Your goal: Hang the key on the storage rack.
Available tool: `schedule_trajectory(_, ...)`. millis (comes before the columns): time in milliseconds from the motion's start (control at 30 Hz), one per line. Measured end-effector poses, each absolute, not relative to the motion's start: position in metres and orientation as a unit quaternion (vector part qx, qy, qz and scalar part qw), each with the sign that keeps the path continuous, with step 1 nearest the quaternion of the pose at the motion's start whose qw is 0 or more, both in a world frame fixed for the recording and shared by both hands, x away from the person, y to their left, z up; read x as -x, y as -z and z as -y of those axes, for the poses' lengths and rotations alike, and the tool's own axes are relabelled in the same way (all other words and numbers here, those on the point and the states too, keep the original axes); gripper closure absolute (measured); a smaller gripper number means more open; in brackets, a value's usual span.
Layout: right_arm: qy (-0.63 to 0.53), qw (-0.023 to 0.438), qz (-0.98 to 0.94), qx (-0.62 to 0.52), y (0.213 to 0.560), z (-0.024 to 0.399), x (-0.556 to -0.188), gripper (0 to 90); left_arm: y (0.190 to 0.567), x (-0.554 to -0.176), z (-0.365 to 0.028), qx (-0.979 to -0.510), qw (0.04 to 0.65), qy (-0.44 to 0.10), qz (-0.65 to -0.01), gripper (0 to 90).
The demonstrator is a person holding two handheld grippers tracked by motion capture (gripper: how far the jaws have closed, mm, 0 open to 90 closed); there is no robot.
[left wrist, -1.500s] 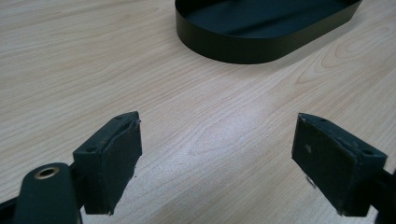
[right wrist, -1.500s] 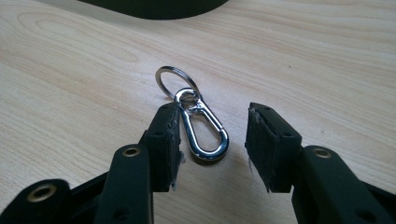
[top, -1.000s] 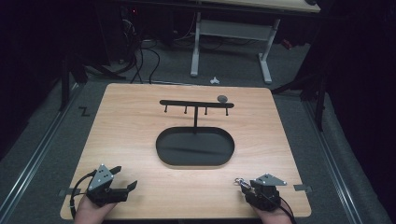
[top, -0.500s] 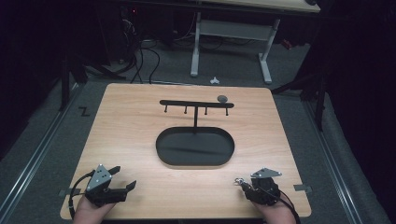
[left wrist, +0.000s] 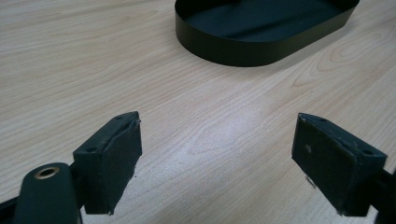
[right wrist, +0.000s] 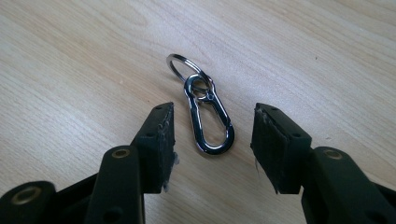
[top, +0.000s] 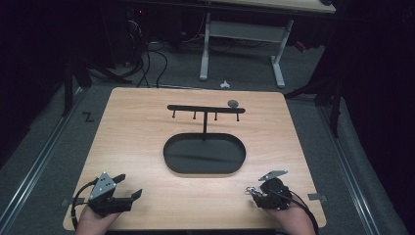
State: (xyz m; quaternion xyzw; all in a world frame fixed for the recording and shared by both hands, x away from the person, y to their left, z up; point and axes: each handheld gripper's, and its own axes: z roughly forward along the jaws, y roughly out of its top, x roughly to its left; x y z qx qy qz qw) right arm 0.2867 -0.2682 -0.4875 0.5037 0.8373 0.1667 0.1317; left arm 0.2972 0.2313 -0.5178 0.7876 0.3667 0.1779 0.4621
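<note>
Carabiner keyring (right wrist: 205, 112) lies flat on the surface (top: 147, 147), between the right tool (right wrist: 212, 133) jaws, just opened and not pinching. Left tool (left wrist: 217, 154) spread, empty. Hanging on hook rack (top: 205, 110) probably remains undone.

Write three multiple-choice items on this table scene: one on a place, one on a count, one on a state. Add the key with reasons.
1. Where does the carabiner clip with its key ring lie?
A. in the black oval tray
B. on the bare wooden table, between the right tool's jaws
C. hung on the rack

2. How many pegs hang under the bar of the black rack?
A. two
B. four
C. six

3. How does the right tool stand?
A. jaws apart, pads off the clip
B. shut on the clip
C. shut on the tray's rim

Key: 1 B, wood grain of the table lies all around the clip. 2 B, four short pegs show in the high view. 3 A, wood shows on both sides of the clip; the jaws have just been opening.
</note>
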Motion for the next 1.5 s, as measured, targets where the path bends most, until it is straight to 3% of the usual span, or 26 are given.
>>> schedule_trajectory(433,-0.113,0.093,-0.857,-0.494,0.488,0.264,-0.301,53.9,0.517,-0.297,-0.232,-0.786,0.464,-0.178,-0.368,16.4)
schedule_trajectory(1033,-0.064,0.057,-0.886,-0.457,0.486,0.252,-0.319,52.6,0.517,-0.298,-0.233,-0.784,0.466,-0.175,-0.371,15.5)
schedule_trajectory(1500,-0.046,0.046,-0.892,-0.447,0.489,0.241,-0.329,45.7,0.518,-0.297,-0.232,-0.786,0.466,-0.171,-0.367,15.1)
